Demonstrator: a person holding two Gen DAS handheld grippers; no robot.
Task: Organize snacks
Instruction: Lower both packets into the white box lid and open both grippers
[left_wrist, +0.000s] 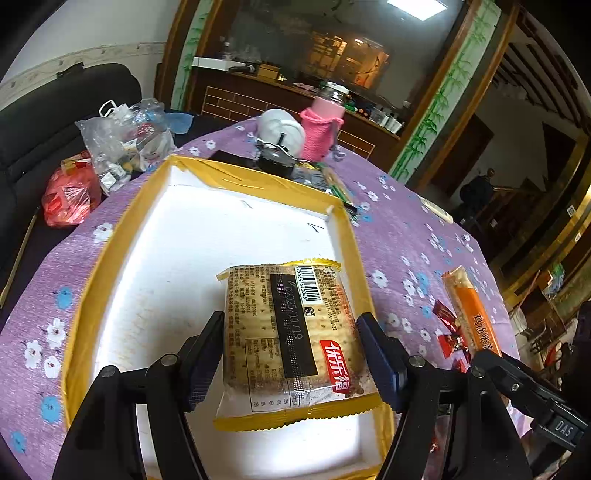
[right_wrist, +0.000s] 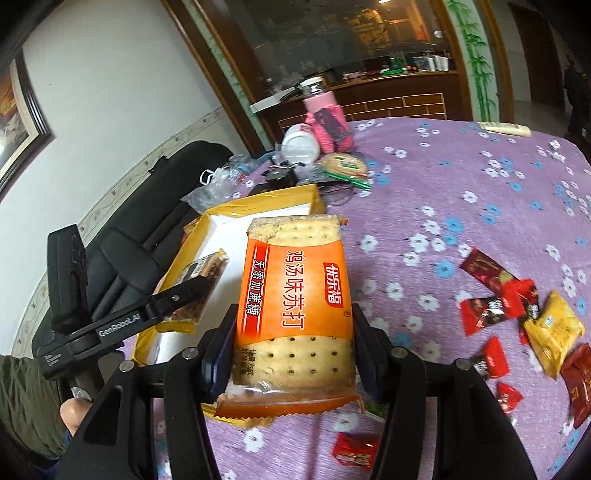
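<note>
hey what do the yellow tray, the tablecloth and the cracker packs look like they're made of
Tray: probably cardboard, with glossy yellow tape on the rim and a matte white inside carrying pen marks.
Tablecloth: looks like thin printed plastic or fabric, purple with flowers; hard to tell which.
Cracker packs: clear glossy plastic film, shiny, with crimped zigzag ends and crackers showing through.

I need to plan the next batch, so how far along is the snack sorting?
Barely started: the yellow box looks otherwise empty. The left gripper holds a cracker pack over it; the right gripper holds an orange pack. Small candies remain on the tablecloth.
</note>
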